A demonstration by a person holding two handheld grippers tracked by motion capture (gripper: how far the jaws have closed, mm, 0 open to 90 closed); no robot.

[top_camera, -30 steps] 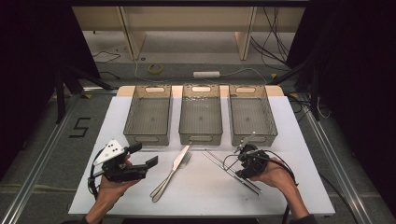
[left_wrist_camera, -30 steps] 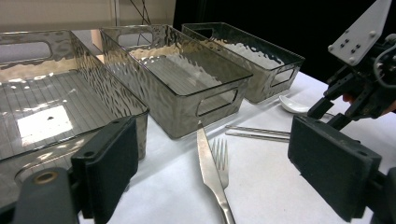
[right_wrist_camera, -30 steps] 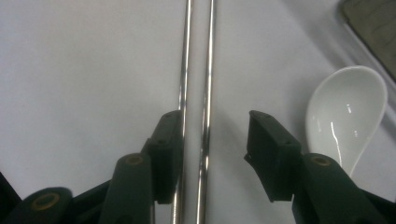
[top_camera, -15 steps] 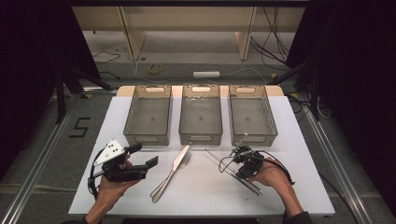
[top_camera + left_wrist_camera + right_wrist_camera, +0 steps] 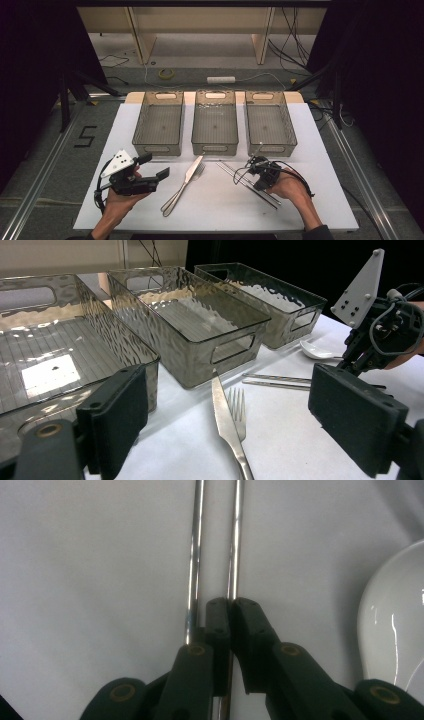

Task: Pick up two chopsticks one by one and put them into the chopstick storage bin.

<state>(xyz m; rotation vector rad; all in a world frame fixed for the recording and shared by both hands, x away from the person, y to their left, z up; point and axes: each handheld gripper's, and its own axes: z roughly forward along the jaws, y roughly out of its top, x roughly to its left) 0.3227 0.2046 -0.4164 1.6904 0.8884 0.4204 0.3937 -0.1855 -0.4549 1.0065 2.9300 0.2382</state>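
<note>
In the high view, the right claw (image 5: pixel 254 162) pointed down at the far end of a pair of thin metal chopsticks (image 5: pixel 248 184) that lay side by side on the white table (image 5: pixel 320 165), running back under the hand. The left claw (image 5: pixel 155 167) hovered well to their left, jaws wide apart, holding nothing.

In the left gripper view, the chopsticks (image 5: pixel 277 380) showed as two slim silver rods beyond the claw, beside a knife (image 5: pixel 226 425) and fork (image 5: pixel 237 407).

In the right gripper view, the right claw (image 5: pixel 231 602) had just been closing and pinched one chopstick (image 5: pixel 234 545) between its pads; the other chopstick (image 5: pixel 195 555) lay just left of the jaws, parallel and free. Both were straight, polished and round.
</note>
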